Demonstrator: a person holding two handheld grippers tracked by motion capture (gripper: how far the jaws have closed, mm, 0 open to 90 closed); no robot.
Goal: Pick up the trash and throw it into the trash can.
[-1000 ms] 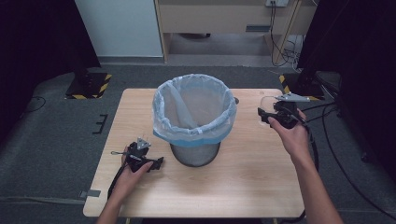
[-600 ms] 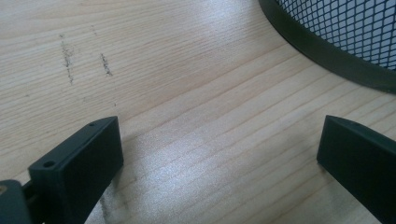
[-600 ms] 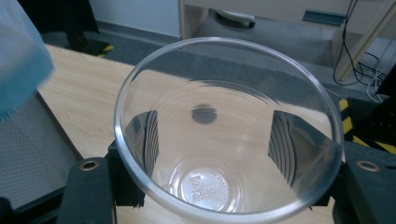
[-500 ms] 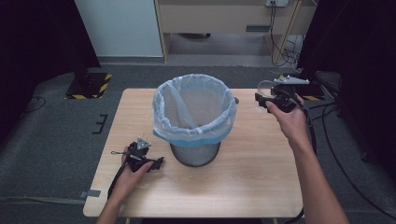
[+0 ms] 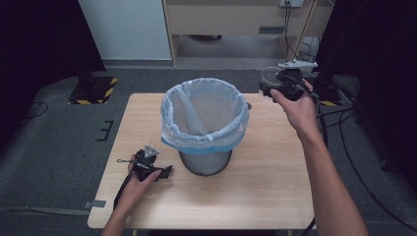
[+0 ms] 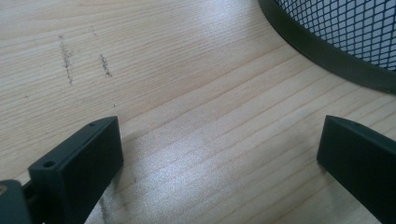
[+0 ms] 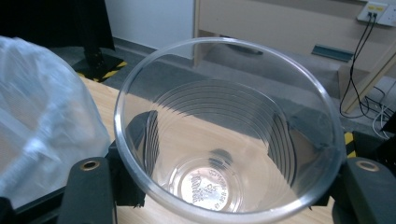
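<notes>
A black mesh bin (image 5: 205, 160) lined with a pale blue bag (image 5: 204, 118) stands mid-table. My right gripper (image 5: 268, 88) is raised beside the bin's far right rim and is shut on a clear plastic cup (image 5: 268, 78). In the right gripper view the empty cup (image 7: 224, 130) sits upright between the jaws, with the bag (image 7: 42, 116) at left. My left gripper (image 5: 164, 171) rests on the table left of the bin's base. In the left gripper view its jaws stand wide apart over bare wood, next to the bin's base (image 6: 327, 51).
The wooden table (image 5: 275, 187) has free room in front of and to the right of the bin. Grey floor surrounds it. A wooden cabinet (image 5: 236, 19) and cables (image 5: 305, 24) are at the back. A black stand with a yellow-striped base (image 5: 93, 88) is at far left.
My right gripper has lifted the cup up and away toward the table's far edge, level with the bin's rim. The left gripper has stayed put.
</notes>
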